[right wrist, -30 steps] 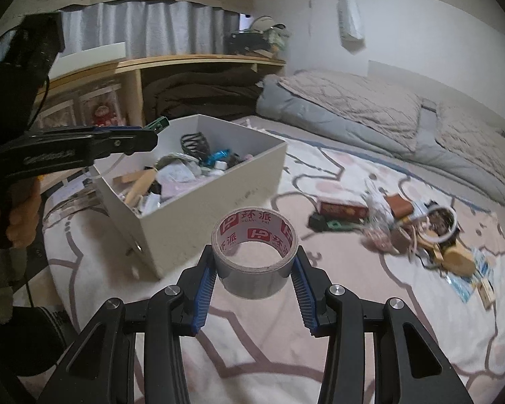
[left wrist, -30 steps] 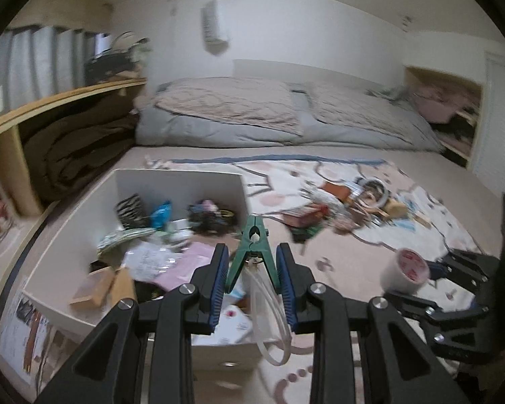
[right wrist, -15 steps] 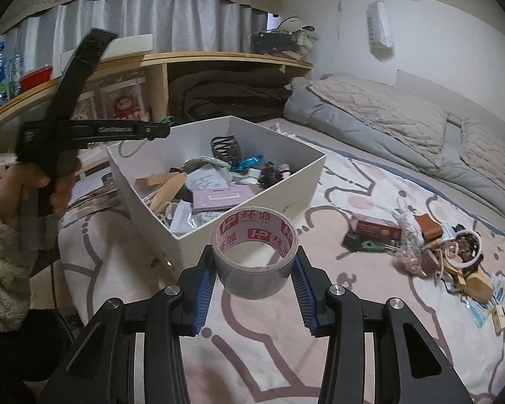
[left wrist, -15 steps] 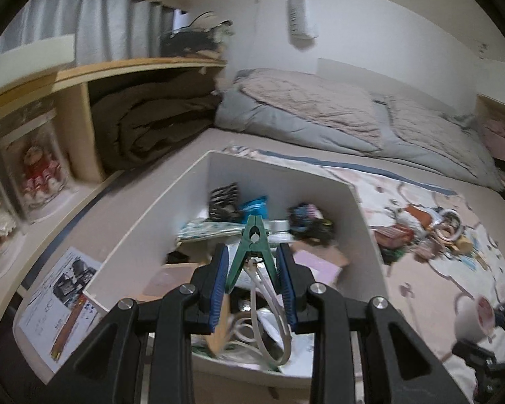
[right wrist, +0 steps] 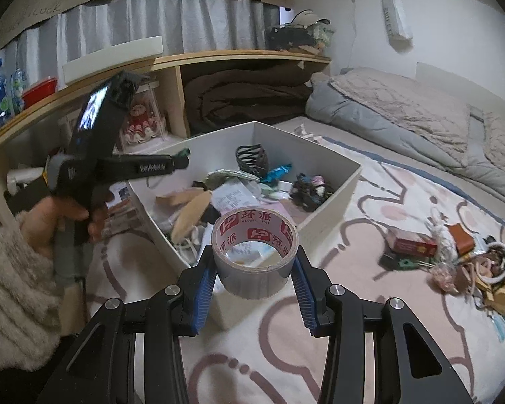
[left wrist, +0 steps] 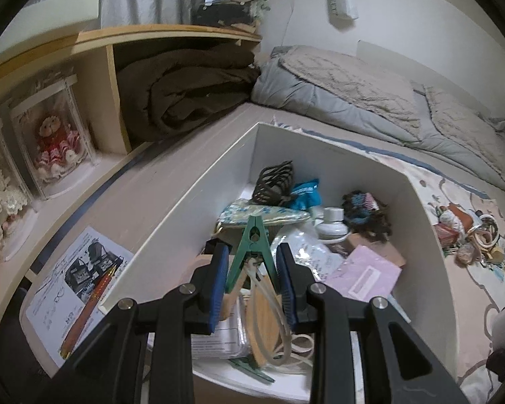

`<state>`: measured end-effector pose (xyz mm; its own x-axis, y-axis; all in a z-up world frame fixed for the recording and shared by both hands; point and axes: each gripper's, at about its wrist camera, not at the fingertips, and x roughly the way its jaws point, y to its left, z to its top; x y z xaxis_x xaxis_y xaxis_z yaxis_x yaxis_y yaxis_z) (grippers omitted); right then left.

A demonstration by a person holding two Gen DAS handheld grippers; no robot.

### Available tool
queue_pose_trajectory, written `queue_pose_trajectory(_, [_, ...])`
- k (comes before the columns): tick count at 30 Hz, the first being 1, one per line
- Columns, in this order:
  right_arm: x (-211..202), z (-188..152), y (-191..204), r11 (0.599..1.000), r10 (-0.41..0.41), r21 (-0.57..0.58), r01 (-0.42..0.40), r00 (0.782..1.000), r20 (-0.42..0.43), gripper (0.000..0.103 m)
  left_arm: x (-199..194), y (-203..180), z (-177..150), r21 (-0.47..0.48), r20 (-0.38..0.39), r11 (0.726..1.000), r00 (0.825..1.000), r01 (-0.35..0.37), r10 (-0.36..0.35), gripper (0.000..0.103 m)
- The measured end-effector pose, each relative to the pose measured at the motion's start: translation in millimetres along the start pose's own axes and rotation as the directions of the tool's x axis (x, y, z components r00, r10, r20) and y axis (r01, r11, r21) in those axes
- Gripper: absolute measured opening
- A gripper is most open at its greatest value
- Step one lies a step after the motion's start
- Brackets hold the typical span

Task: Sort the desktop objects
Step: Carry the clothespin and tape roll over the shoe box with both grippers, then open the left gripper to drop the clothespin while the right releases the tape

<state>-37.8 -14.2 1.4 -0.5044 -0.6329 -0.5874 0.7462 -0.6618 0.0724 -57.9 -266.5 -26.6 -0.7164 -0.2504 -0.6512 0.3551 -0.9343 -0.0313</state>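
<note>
both pairs of jaws are closed on loads: the left gripper (left wrist: 252,269) is clamped on a green clip (left wrist: 251,247), and the right gripper (right wrist: 255,281) is clamped on a roll of tape (right wrist: 255,247), pads pressed to its sides.

the bed (right wrist: 421,107) is seen at the back, covered with a grey quilt. a patterned sheet (right wrist: 370,320) is spread in front of it. a wooden shelf (right wrist: 219,59) runs along the left, with a brown blanket (left wrist: 185,91) folded under it and a boxed doll (left wrist: 55,144) beside that.

a white box (left wrist: 421,235) is set on the sheet, already half filled with small things. the clip is held over the box, above a wooden piece, with pale tubing looped below it. the tape is held upright just above the near corner of the box (right wrist: 336,198), red print on its core.

a loose heap of small items (right wrist: 454,256) is left on the sheet, well apart from the box to the right.

the left hand (right wrist: 60,219) is seen in a fuzzy sleeve (right wrist: 13,296), wrapped around the handle.

a printed sheet of paper (left wrist: 77,282) with a red pen (left wrist: 91,306) on it lies just beside the box.
</note>
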Motion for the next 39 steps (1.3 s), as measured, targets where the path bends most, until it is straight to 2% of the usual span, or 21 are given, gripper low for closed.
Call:
queue_pose_trajectory(9, [44.0, 23.8, 0.8, 0.996, 0.078, 0.051, -0.072, 0.989, -0.125, 0.045, 12.0, 9.4, -1.2, 0.018, -0.009, 0.999, 0.999, -0.049, 0.049, 0.029])
queue_pose_trajectory(18, [73.3, 35.4, -0.4, 0.997, 0.077, 0.048, -0.068, 0.970, -0.229, 0.045, 20.0, 6.4, -2.4, 0.088, -0.027, 0.991, 0.994, -0.105, 0.108, 0.030])
queue_pose_trajectory(24, [85.8, 35.8, -0.2, 0.998, 0.064, 0.031, -0.057, 0.957, -0.283, 0.045, 22.2, 5.5, -2.7, 0.091, -0.030, 0.989, 0.992, -0.116, 0.119, 0.031])
queue_pose_trajectory(26, [88.4, 35.3, -0.3, 0.998, 0.064, 0.029, -0.058, 0.954, -0.293, 0.045, 21.2, 4.6, -2.9, 0.091, -0.029, 0.990, 0.993, -0.111, 0.114, 0.037])
queue_pose_trajectory(28, [90.4, 35.1, -0.2, 0.998, 0.062, 0.026, -0.057, 0.952, -0.299, 0.045, 17.7, 2.2, -3.8, 0.095, -0.017, 0.989, 0.993, -0.111, 0.113, 0.051])
queue_pose_trajectory(35, [98.6, 33.7, 1.1, 0.998, 0.070, 0.030, -0.063, 0.936, -0.345, 0.045, 3.8, -9.3, -8.2, 0.124, 0.015, 0.987, 0.994, -0.106, 0.105, 0.052])
queue_pose_trajectory(39, [102.9, 33.9, 3.5, 0.998, 0.069, 0.029, -0.063, 0.927, -0.370, 0.045, -4.3, -9.6, -10.2, 0.107, 0.027, 0.990, 0.996, -0.093, 0.090, 0.052])
